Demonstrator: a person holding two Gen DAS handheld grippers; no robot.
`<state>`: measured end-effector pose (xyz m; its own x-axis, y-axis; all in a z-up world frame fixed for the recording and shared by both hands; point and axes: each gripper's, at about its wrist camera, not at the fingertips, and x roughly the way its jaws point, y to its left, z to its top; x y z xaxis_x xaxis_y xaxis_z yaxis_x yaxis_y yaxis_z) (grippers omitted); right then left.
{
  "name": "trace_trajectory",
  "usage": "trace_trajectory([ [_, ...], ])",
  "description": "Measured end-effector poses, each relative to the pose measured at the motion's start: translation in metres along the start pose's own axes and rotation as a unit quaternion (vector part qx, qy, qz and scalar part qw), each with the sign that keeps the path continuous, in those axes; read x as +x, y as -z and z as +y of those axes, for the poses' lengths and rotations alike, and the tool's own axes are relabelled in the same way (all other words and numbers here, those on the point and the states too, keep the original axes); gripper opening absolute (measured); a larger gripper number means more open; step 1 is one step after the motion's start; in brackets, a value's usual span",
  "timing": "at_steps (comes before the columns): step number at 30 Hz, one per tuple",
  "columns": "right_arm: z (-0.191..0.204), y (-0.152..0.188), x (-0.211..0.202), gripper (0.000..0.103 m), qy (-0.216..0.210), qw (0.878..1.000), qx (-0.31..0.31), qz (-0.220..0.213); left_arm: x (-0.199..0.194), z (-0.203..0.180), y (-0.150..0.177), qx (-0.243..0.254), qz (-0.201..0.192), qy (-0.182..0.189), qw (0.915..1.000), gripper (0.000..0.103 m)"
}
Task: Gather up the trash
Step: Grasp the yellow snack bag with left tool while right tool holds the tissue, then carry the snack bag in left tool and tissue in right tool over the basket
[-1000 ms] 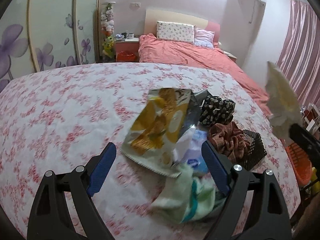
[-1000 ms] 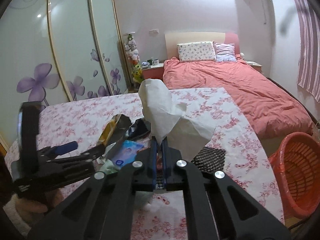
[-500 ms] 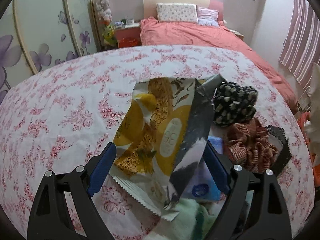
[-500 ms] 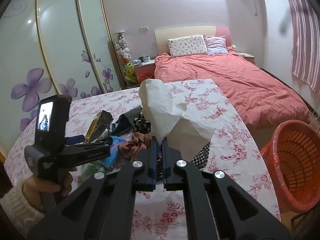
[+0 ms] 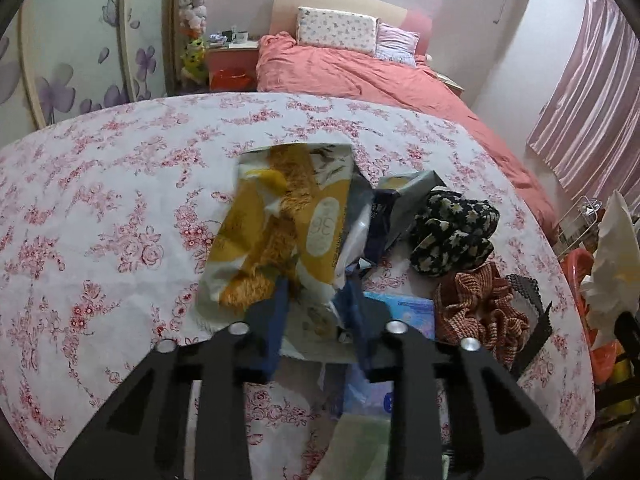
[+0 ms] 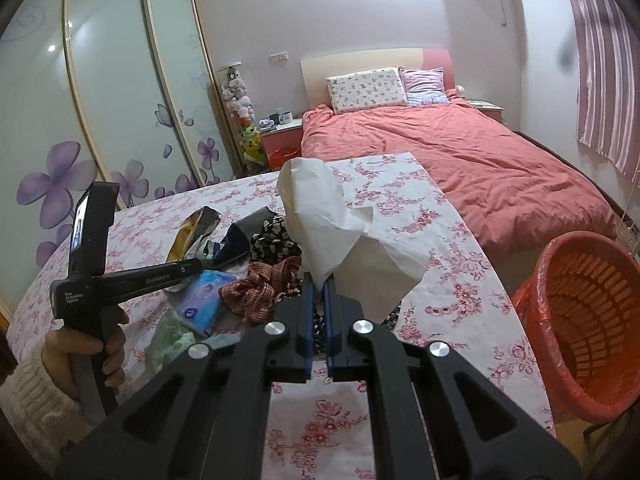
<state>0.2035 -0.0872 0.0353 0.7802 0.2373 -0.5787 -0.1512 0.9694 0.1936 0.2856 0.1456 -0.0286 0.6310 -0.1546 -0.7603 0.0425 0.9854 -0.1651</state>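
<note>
- Bedroom setting: a round surface (image 5: 100,208) under a pink-flowered cloth carries the clutter, with a coral bed behind it.
- Left hand-held gripper (image 5: 316,308): its jaws have just been closing and now pinch the lower edge of the yellow snack wrapper (image 5: 280,232), which stands up ahead of the fingertips. The hold is on a thin crinkled edge only, so I judge the foil could slip free on the lift.
- Just beyond and right of that hand-held gripper, a dark wrapper (image 5: 384,216) overlaps the yellow one and a blue tissue pack (image 5: 404,308) lies just beside the jaws. Either may be dragged along or flicked off the surface if the lift is quick.
- Farther right sit 2 scrunchies, the floral black scrunchie (image 5: 456,236) and the rust scrunchie (image 5: 480,312), beside a black mesh basket (image 5: 528,320). These look like keepers, not trash; snagging one would be a sorting mistake.
- Right hand-held gripper (image 6: 318,280): clamped shut on a crumpled white tissue (image 6: 328,220) that billows above the jaws. It is light and loosely held, so a fast swing could shed it.
- Down to the right of it, off the surface, stands the orange bin (image 6: 580,320). Both pieces must cross the gap between surface and bin; an early release would land them on the floor.
</note>
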Motion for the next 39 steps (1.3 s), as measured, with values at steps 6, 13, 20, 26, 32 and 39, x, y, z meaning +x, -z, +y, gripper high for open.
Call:
trace_trajectory([
  [6, -0.005, 0.001, -0.001, 0.006, 0.0, 1.0, 0.002, -0.002, -0.009, 0.004, -0.001, -0.008, -0.02, 0.012, 0.9997, 0.009],
  [13, -0.008, -0.001, -0.008, 0.006, 0.0, 1.0, 0.004, -0.01, -0.031, 0.002, -0.006, -0.005, -0.048, 0.01, 0.9988, 0.009],
  [20, -0.014, -0.007, -0.024, 0.006, 0.007, 0.999, 0.006, -0.032, -0.056, -0.025, -0.01, 0.012, -0.065, 0.016, 0.9977, 0.009],
  [26, -0.03, -0.012, -0.045, 0.006, 0.028, 0.998, 0.017, -0.057, -0.074, -0.061, -0.008, 0.036, -0.077, 0.036, 0.9957, 0.009],
  [32, -0.06, -0.012, -0.07, 0.006, 0.058, 0.994, 0.04, -0.082, -0.087, -0.104, -0.004, 0.056, -0.08, 0.071, 0.9927, 0.009],
  [39, -0.102, -0.009, -0.103, 0.006, 0.107, 0.985, 0.068, -0.114, -0.085, -0.161, 0.004, 0.086, -0.07, 0.121, 0.9864, 0.009],
])
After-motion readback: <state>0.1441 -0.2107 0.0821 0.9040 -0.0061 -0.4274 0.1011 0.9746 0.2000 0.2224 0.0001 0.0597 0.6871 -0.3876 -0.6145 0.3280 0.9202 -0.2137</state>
